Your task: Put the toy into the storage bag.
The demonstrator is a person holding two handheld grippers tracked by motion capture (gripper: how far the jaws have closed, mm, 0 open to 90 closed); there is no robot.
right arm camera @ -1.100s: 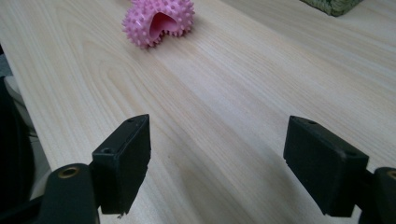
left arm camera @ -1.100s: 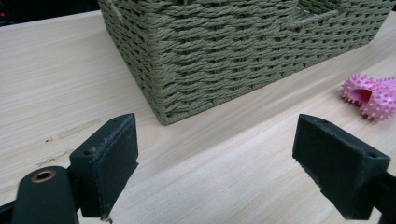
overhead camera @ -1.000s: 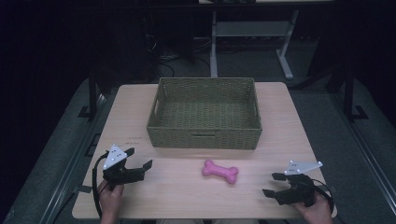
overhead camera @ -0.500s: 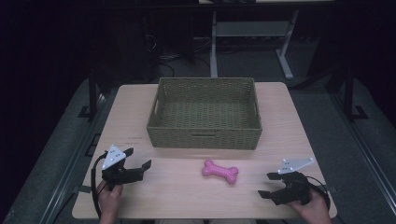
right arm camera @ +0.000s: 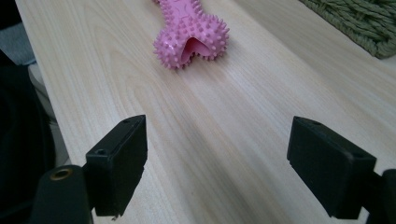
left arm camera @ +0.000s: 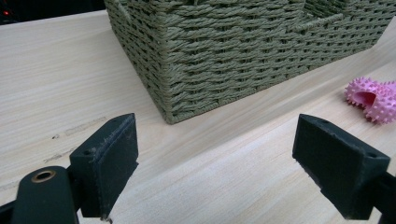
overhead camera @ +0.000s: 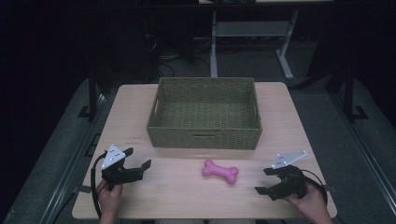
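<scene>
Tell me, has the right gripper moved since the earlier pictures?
Yes. In the high view the right gripper, jaws just opening with nothing between them, has shifted left toward the pink spiky rubber bone, which lies in place before the green woven basket.

My left gripper (left arm camera: 217,172) hovers over the wooden table (left arm camera: 60,74) with its jaws spread wide and nothing between them, facing a corner of the woven basket (left arm camera: 224,51), with the pink spiky toy (left arm camera: 373,95) off to the right.
</scene>
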